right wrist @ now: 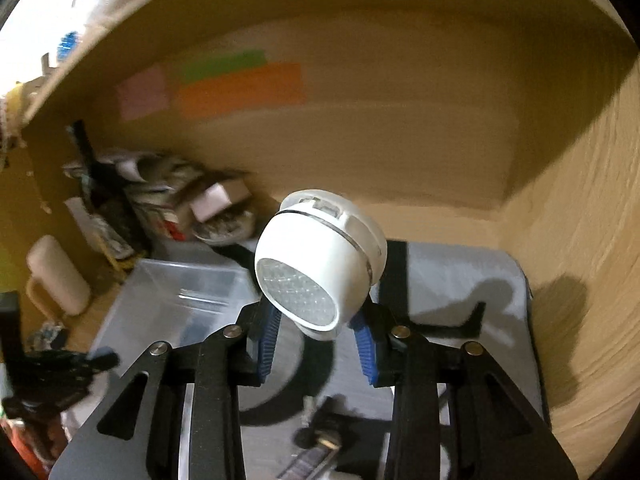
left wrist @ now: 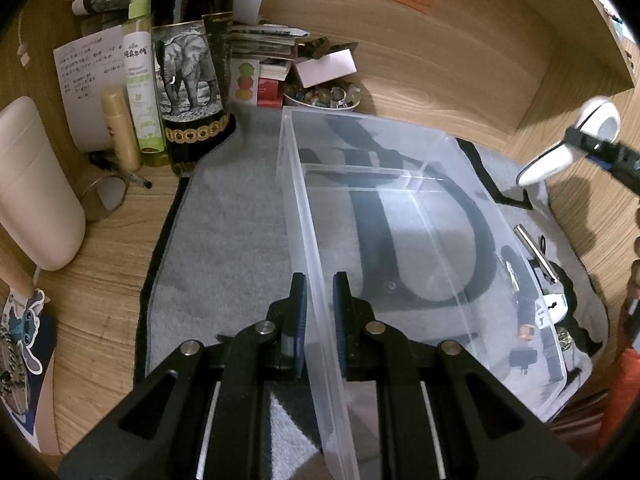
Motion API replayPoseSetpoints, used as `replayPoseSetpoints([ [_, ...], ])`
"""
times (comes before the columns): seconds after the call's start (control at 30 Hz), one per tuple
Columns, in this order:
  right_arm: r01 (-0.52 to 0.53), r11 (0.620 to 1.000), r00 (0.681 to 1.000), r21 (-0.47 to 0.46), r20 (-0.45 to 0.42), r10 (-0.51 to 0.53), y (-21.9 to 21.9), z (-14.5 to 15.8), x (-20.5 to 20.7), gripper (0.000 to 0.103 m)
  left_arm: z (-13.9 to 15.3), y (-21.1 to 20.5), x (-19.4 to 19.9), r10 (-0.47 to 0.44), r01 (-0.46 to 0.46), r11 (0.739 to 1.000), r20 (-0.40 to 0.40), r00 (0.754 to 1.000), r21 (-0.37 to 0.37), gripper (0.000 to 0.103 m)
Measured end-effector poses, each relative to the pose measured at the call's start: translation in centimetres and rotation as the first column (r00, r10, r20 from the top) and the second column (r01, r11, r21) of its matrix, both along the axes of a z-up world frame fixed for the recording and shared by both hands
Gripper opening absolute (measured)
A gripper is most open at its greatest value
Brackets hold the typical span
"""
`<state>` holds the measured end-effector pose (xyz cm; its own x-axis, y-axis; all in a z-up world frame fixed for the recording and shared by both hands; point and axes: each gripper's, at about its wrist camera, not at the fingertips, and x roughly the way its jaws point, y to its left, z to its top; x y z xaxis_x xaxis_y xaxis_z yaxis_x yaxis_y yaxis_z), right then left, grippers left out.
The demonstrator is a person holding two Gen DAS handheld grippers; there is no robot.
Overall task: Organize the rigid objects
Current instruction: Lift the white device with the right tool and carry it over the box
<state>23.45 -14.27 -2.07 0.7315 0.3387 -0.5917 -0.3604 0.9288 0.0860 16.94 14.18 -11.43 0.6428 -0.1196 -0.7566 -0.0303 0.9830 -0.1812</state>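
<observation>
A clear plastic bin (left wrist: 400,216) sits on a grey mat (left wrist: 224,240) on the wooden desk. My left gripper (left wrist: 320,312) straddles the bin's near left wall, one finger on each side, shut on it. My right gripper (right wrist: 316,332) is shut on a white round lint shaver (right wrist: 320,260) and holds it in the air to the right of the bin (right wrist: 176,300); the shaver also shows in the left wrist view (left wrist: 576,140) at the far right. Small metal items (left wrist: 536,256) lie on the mat right of the bin.
A dark elephant-label bottle (left wrist: 188,72), a green spray bottle (left wrist: 140,72), a beige tube (left wrist: 120,132), papers and a bowl of trinkets (left wrist: 320,96) crowd the back left. A cream container (left wrist: 36,184) stands at the left. Wooden walls enclose the desk.
</observation>
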Motion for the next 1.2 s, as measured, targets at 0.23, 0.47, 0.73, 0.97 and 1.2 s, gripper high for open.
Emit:
replayPoseSetpoints([
  [0.23, -0.142, 0.989, 0.990, 0.040, 0.031, 0.141, 3.2, 1.6, -2.4, 0.031, 0.0, 0.0, 0.1, 0.001, -0.001, 1.000, 0.001, 1.000, 0.001, 0.013],
  [0.47, -0.288, 0.956, 0.957, 0.052, -0.024, 0.289, 7.1, 0.6, -3.6, 0.031, -0.1, 0.0, 0.1, 0.000, 0.000, 1.000, 0.002, 1.000, 0.005, 0.013],
  [0.73, -0.373, 0.928, 0.917, 0.021, -0.143, 0.372, 11.0, -2.7, -2.9, 0.031, -0.2, 0.1, 0.2, -0.001, 0.001, 1.000, 0.000, 1.000, 0.007, 0.013],
  [0.97, -0.407, 0.913, 0.887, 0.012, -0.233, 0.399, 12.8, -5.0, -1.7, 0.031, -0.2, 0.1, 0.2, -0.004, 0.004, 1.000, -0.001, 1.000, 0.010, 0.013],
  [1.2, -0.422, 0.906, 0.879, -0.025, -0.258, 0.402, 13.7, -6.0, -0.6, 0.031, -0.2, 0.1, 0.2, -0.003, 0.003, 1.000, -0.002, 1.000, 0.007, 0.013],
])
